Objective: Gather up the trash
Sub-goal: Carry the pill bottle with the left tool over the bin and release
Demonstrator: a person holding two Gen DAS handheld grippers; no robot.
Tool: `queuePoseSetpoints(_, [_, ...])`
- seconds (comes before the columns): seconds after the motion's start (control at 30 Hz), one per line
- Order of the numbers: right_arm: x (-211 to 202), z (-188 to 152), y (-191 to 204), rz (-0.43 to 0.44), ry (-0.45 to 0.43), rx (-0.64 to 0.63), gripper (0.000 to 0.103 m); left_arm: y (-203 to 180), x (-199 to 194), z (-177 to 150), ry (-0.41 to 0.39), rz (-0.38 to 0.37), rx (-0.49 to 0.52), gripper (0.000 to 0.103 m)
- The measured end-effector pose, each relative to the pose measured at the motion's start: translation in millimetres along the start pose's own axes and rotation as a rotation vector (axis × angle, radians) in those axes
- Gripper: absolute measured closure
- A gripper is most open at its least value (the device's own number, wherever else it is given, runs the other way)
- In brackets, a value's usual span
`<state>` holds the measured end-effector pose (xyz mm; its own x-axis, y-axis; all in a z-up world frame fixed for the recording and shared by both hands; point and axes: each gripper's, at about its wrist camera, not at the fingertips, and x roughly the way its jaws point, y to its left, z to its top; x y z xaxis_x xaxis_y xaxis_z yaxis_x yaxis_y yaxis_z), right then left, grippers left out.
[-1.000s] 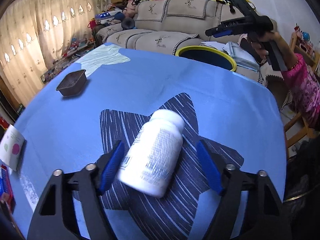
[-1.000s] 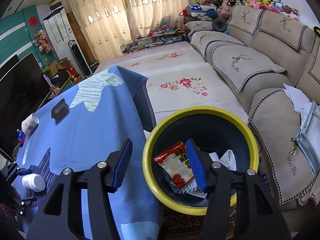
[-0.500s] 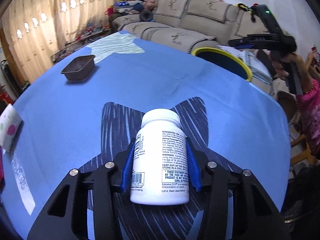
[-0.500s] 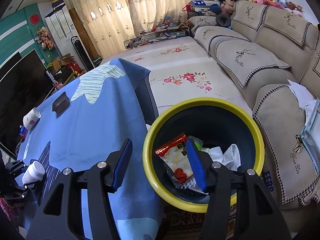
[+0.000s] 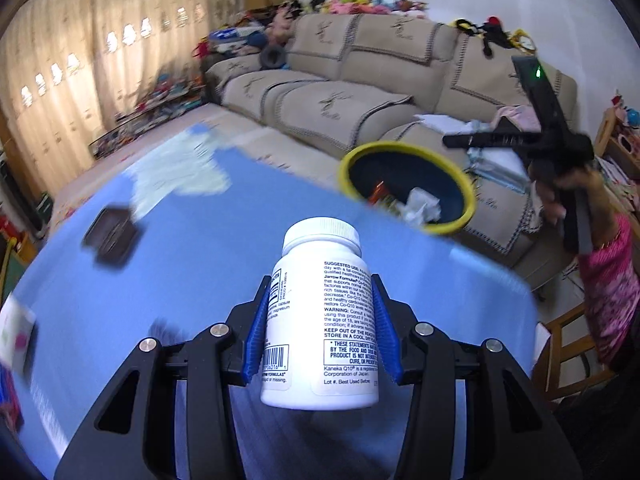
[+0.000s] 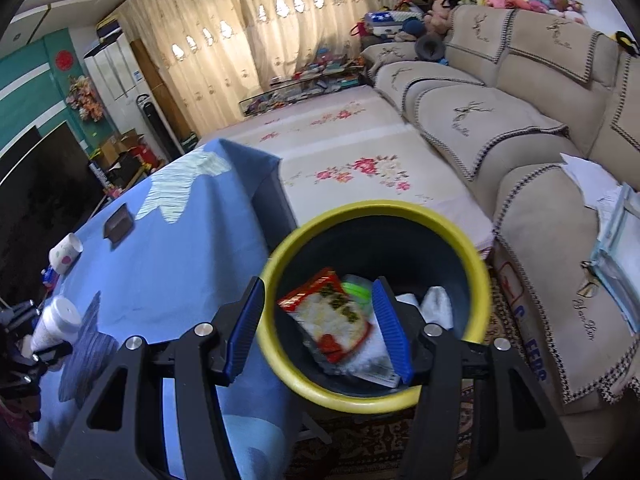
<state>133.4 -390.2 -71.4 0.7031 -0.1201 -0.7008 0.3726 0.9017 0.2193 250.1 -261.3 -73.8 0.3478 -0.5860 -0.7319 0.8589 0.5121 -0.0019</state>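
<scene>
The blue table [image 5: 208,240] lay bare between the white bottle [image 5: 320,320] and the yellow-rimmed bin [image 5: 406,188] just beyond its far edge. A dark tray [image 5: 112,236] sat well left of the bin. The right hand-held gripper [image 5: 452,142] hung over the bin's right rim; the mouth stood open, litter low inside.

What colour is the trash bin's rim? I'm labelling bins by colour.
Yellow, around a dark bin; clearest in the right wrist view.
</scene>
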Motion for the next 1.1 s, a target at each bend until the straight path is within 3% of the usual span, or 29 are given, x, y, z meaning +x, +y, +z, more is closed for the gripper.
queuePoseSetpoints(0.33, [-18,-13,-61,-0.057,-0.021,0.075,0.05,-72,92,107,0.021,-0.163,0.053,0.056])
queuePoseSetpoints(0.63, [-27,-23,-102,-0.088,-0.032,0.142,0.046,-117,188,152,0.107,-0.195,0.057,0.056])
queuePoseSetpoints(0.67, [-27,-24,-104,-0.089,-0.031,0.146,0.045,-118,195,155,0.113,-0.191,0.047,0.054])
queuePoseSetpoints(0.73, [-27,-25,-108,-0.088,-0.03,0.156,0.045,-118,205,158,0.12,-0.18,0.018,0.038])
queuePoseSetpoints(0.9, [-25,-25,-107,-0.079,-0.027,0.156,0.044,-105,186,159,0.058,-0.165,-0.031,0.029])
queuePoseSetpoints(1.1, [-20,-24,-88,-0.068,-0.017,0.131,0.043,-55,110,131,-0.101,-0.116,-0.142,0.016])
